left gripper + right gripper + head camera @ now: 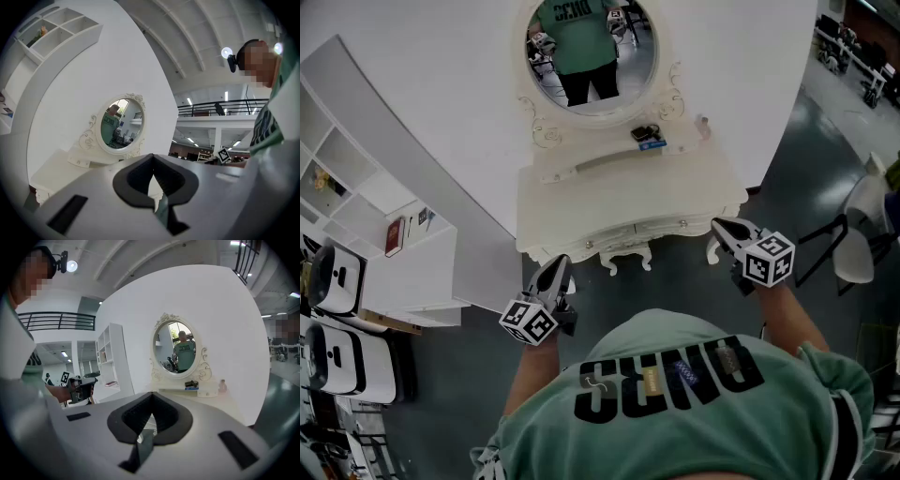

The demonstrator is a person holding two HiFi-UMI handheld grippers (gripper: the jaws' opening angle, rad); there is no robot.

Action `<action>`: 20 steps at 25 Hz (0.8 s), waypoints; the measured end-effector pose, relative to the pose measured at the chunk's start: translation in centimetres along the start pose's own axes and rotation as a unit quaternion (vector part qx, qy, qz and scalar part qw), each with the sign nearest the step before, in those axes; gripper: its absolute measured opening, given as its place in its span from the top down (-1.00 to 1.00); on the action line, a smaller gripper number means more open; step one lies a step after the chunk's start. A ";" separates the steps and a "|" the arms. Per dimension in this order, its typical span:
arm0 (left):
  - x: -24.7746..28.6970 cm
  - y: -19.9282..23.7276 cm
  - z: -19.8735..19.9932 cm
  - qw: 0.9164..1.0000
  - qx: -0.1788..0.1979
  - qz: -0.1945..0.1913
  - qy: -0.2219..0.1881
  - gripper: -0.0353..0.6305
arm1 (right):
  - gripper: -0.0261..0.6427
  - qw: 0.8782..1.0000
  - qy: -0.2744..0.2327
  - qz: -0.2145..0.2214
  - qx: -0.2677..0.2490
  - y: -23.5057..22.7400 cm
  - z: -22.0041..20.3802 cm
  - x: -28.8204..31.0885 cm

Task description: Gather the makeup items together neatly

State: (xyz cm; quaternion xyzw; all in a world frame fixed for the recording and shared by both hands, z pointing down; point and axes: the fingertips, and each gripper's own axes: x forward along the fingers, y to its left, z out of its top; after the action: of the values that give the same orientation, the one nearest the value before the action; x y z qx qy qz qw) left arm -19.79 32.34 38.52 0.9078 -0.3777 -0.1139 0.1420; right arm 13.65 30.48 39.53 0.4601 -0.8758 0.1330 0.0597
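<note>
The makeup items lie on the small shelf under the oval mirror (592, 52) of a white vanity table (581, 211): a dark compact (645, 132), a blue item (652, 144) and a small pale bottle (703, 122). The right gripper view shows the compact (191, 383) and the bottle (222, 386) far ahead. My left gripper (555, 270) hovers shut just off the table's front left corner, holding nothing. My right gripper (724, 229) is shut and empty at the front right corner. In both gripper views the jaws (153, 165) (151, 402) meet with nothing between them.
A white shelving unit (366, 178) with a red book (394, 236) stands at the left. White cases (333, 281) sit on the floor below it. A chair (853, 246) stands at the right. The person's green shirt (675, 403) fills the foreground.
</note>
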 end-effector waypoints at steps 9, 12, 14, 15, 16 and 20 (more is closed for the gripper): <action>2.8 -3.1 -0.2 1.000 0.006 0.006 -0.012 0.89 | 0.96 1.000 0.003 0.015 -0.012 -2.7 1.6 -1.7; 3.8 -4.2 -0.6 1.000 0.005 0.012 -0.019 0.89 | 0.96 1.000 0.002 0.019 -0.018 -3.8 2.0 -2.3; 4.5 -4.9 -1.1 1.000 0.004 0.016 -0.022 0.89 | 0.96 1.000 -0.001 0.024 -0.018 -4.6 2.1 -2.6; 4.8 -5.2 -1.3 1.000 0.005 0.018 -0.023 0.89 | 0.96 0.999 -0.001 0.028 -0.017 -5.0 2.2 -2.8; 5.2 -5.5 -1.6 1.000 0.004 0.020 -0.024 0.89 | 0.96 0.999 -0.001 0.031 -0.017 -5.4 2.2 -2.9; 6.8 -6.7 -2.6 0.999 -0.003 0.027 -0.018 0.89 | 0.96 0.999 0.003 0.047 -0.012 -7.0 2.0 -3.2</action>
State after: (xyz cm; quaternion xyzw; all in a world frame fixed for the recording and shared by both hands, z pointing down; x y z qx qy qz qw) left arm -9.89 32.44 38.00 0.8947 -0.4041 -0.1273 0.1413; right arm 21.28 28.70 38.14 0.4169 -0.8979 0.1270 0.0614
